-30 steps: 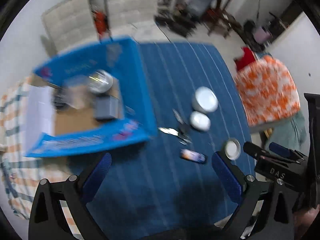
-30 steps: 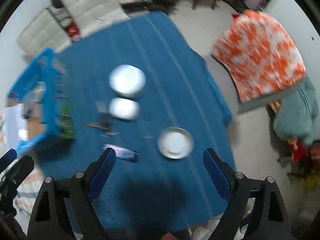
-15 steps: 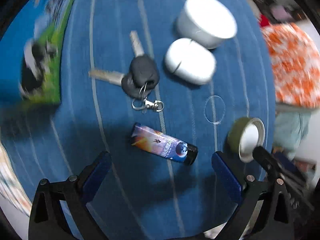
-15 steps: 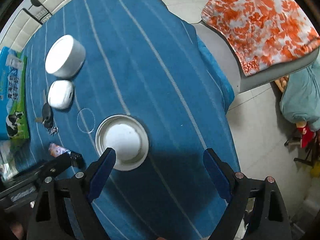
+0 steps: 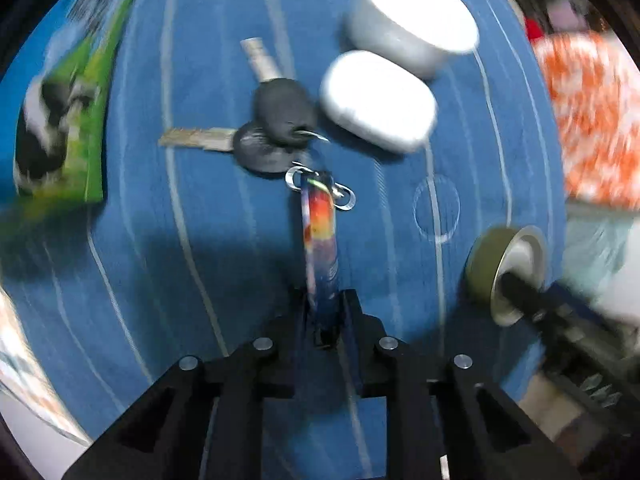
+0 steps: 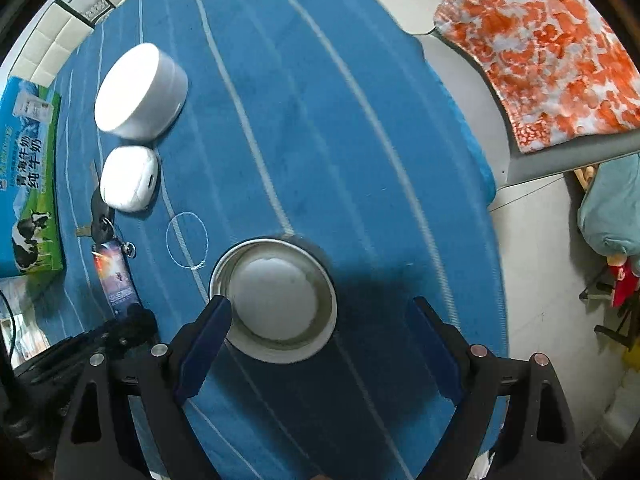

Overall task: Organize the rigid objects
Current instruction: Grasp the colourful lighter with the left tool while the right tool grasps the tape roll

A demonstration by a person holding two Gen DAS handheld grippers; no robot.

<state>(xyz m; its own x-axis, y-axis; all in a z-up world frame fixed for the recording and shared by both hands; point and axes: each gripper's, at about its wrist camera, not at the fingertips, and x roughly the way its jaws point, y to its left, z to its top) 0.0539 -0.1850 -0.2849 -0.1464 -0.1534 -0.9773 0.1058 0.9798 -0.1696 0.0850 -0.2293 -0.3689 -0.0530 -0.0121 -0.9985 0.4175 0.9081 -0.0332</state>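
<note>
Nearest us, our left tool (image 5: 322, 312) is clamped on the printed lighter (image 5: 320, 240); our right tool (image 6: 320, 320) gapes around the metal tin (image 6: 274, 300). On the desk (image 6: 320, 120) wait keys (image 5: 276, 132), 2 white cases (image 6: 128, 178). The milk carton (image 6: 32, 184) reads 纯牛奶.

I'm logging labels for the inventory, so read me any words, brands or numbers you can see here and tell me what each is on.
"纯牛奶": on the side of the milk carton box, in white characters.
A second column of characters beside it: too distorted to read with confidence.
Small label near the box's top: too small to read.
Print on the lighter held in the left gripper: blurred, unreadable.
</note>
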